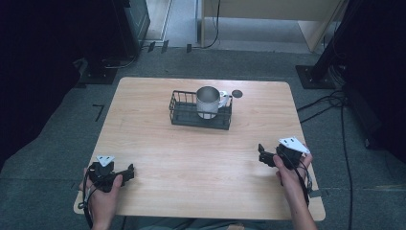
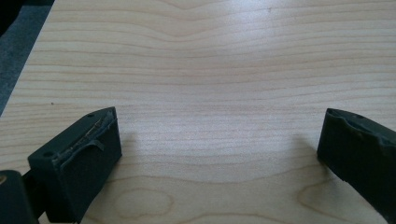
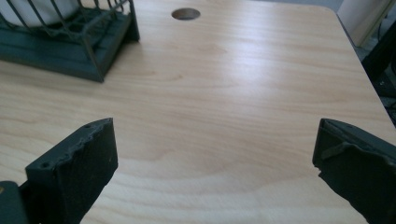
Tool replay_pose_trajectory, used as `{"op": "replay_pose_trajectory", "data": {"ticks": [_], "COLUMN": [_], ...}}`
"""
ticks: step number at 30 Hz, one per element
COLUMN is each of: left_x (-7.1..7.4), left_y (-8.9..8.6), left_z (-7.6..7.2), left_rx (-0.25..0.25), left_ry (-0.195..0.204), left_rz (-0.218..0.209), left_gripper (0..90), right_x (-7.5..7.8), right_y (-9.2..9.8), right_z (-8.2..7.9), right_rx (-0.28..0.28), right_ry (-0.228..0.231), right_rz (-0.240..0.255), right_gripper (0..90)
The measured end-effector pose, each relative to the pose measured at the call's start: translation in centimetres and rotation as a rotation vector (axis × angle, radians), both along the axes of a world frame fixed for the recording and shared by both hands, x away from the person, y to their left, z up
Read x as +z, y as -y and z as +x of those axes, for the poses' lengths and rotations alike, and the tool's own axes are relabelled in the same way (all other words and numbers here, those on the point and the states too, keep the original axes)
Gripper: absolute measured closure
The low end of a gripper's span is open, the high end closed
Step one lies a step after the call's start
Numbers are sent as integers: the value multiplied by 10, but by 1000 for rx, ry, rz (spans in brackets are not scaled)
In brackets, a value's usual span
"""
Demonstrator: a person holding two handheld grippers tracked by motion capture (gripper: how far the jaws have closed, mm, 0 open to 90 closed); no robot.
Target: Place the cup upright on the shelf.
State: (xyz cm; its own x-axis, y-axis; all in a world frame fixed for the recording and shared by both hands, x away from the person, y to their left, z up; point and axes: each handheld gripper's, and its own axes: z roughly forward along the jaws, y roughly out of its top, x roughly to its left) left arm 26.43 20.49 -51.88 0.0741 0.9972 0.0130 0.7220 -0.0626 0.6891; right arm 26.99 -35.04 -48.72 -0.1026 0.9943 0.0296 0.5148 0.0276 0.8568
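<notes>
Two grippers rest low over a pale wooden table (image 1: 158,148) with rounded corners and flowing grain. From the high view the whole scene is laid out: a black wire basket (image 1: 183,114) stands at the far middle of the table, a white mug (image 1: 208,101) with a handle upright inside it, and a small dark round hole (image 1: 237,93) in the tabletop lies just beside the basket's far right corner. The right gripper view catches the basket's corner (image 3: 100,42) and that hole (image 3: 185,13). The left gripper (image 1: 130,171) sits at the near left edge, well apart from the mug, its blocky black jaws spread wide over bare wood (image 2: 210,84). The right gripper (image 1: 261,154), near the right edge, is likewise released. No writing is legible.
</notes>
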Motion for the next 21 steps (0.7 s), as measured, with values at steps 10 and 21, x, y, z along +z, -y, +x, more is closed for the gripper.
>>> {"op": "replay_pose_trajectory", "data": {"ticks": [10, 21], "left_x": [0, 0], "left_y": [0, 0], "left_z": [0, 0], "left_rx": [0, 0], "left_ry": [0, 0], "left_rz": [0, 0], "left_gripper": [0, 0], "right_x": [-21, -38], "right_y": [26, 46], "right_z": [-23, -43], "right_rx": [-50, -64], "right_ry": [-62, -177], "right_rz": [-4, -29], "right_gripper": [0, 0]}}
